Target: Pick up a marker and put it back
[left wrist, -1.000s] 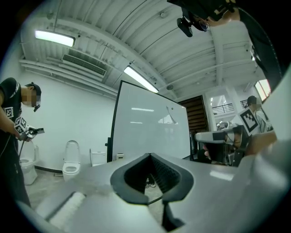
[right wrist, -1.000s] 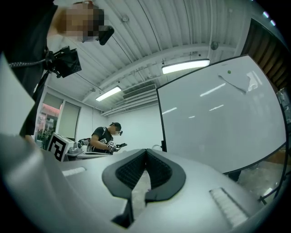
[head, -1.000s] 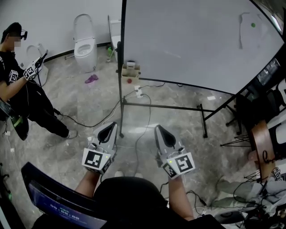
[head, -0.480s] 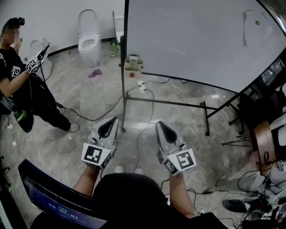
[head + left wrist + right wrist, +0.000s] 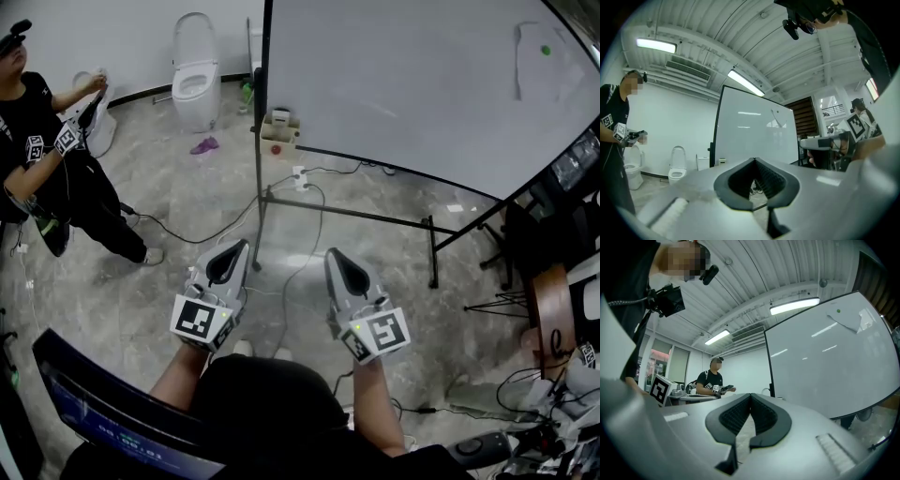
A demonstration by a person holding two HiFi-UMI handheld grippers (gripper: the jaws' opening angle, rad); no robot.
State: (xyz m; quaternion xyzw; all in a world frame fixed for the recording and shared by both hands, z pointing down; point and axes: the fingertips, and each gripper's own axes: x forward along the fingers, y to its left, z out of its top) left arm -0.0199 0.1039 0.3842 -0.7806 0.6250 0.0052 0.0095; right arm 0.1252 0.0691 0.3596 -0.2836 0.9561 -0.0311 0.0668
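My left gripper [image 5: 234,251] and right gripper [image 5: 336,260] are side by side at waist height over the marble floor, pointing at the whiteboard [image 5: 403,84]. Both are shut with nothing between the jaws. In the left gripper view the left gripper [image 5: 754,160] has its ribbed pads meeting at the tip, with the whiteboard [image 5: 754,131] beyond. In the right gripper view the right gripper [image 5: 751,395] is closed the same way, before the whiteboard [image 5: 825,366]. I cannot make out a marker in any view. A small green dot [image 5: 546,51] sits on the board's upper right.
The whiteboard's black stand [image 5: 356,217] and loose cables [image 5: 187,246] cross the floor ahead. A small box [image 5: 279,127] sits at the stand's foot. Another person [image 5: 56,178] with grippers stands at the left near a toilet [image 5: 197,80]. A round wooden seat [image 5: 553,309] is at the right.
The person at the left has shifted and raised an arm. My head view has drifted a little. Both grippers stay shut in about the same place.
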